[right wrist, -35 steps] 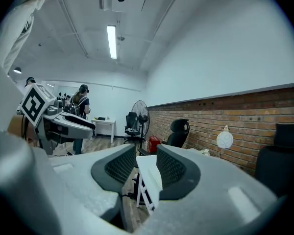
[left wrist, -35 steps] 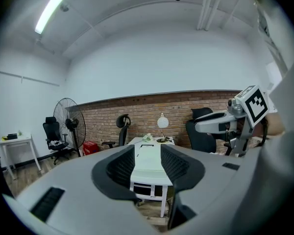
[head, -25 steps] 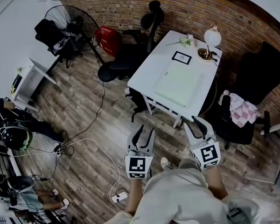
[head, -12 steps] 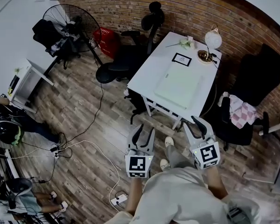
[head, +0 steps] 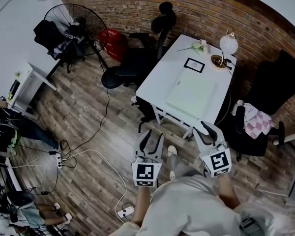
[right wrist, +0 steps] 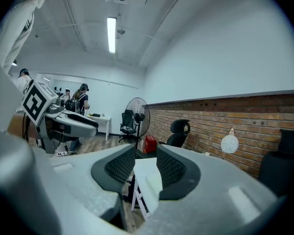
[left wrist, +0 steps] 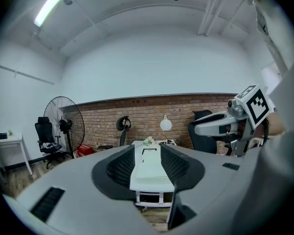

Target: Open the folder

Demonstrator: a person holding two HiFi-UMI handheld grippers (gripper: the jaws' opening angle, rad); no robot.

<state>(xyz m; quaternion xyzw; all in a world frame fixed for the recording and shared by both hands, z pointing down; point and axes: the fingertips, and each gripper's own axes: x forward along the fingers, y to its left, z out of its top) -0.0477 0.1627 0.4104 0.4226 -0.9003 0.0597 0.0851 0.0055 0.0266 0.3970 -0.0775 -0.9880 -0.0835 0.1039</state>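
Note:
A pale green folder (head: 191, 93) lies closed and flat on the white table (head: 160, 81), a short way ahead of me; it also shows between the jaws as the folder (left wrist: 148, 165) in the left gripper view. My left gripper (head: 151, 140) is held over the wooden floor short of the table's near edge, jaws apart, nothing between them. My right gripper (head: 208, 132) hovers near the table's near right corner, also open and empty. In the right gripper view the table (right wrist: 147, 175) shows through the gap.
On the table's far end are a black-framed picture (head: 194, 64), a white flower (head: 196, 45) and a globe lamp (head: 227, 44). Black office chairs (head: 137, 63) stand left and right (head: 270, 102) of the table. A fan (head: 73, 26), cables (head: 96, 154) and seated people (head: 7, 132) are at left.
Both grippers have drifted a little toward the table, which now sits slightly closer in the head view. The jaws have kept the same opening.

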